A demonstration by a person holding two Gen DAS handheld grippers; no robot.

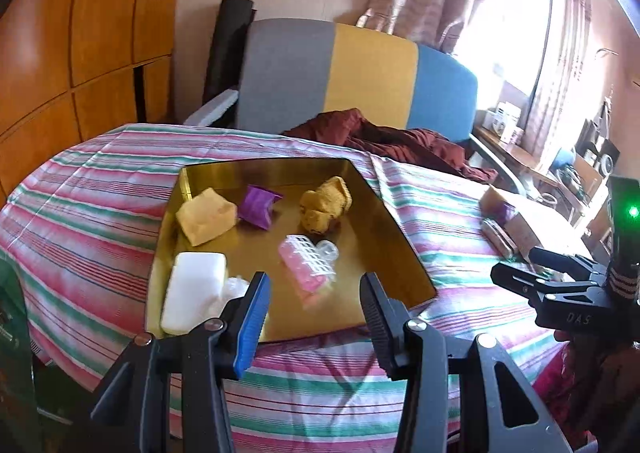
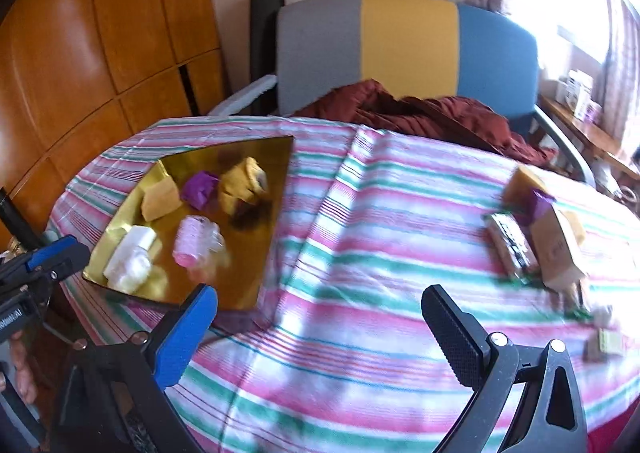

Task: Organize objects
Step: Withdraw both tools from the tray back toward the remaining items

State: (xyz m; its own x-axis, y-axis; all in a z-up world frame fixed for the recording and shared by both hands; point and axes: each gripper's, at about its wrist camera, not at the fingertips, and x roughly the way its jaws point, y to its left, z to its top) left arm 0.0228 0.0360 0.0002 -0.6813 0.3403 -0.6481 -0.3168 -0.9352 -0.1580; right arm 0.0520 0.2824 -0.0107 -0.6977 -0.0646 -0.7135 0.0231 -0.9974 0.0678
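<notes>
A gold tray (image 1: 392, 237) (image 2: 276, 189) lies on the striped cloth. In it are a pink hair roller (image 1: 308, 265) (image 2: 192, 239), a white bottle (image 1: 194, 295) (image 2: 128, 257), a yellow sponge (image 1: 206, 215) (image 2: 160, 197), a purple wrapper (image 1: 260, 205) (image 2: 200, 183) and a tan crumpled piece (image 1: 324, 205) (image 2: 244, 185). My left gripper (image 1: 314, 317) is open and empty just above the tray's near edge. My right gripper (image 2: 320, 341) is open and empty over bare cloth, right of the tray.
A cardboard box (image 2: 554, 237) with a purple item and a dark flat packet (image 2: 510, 249) sit at the table's right, with small bits near the edge. A dark red cloth (image 1: 400, 141) lies on the chair (image 1: 360, 69) behind. Wooden cupboards stand on the left.
</notes>
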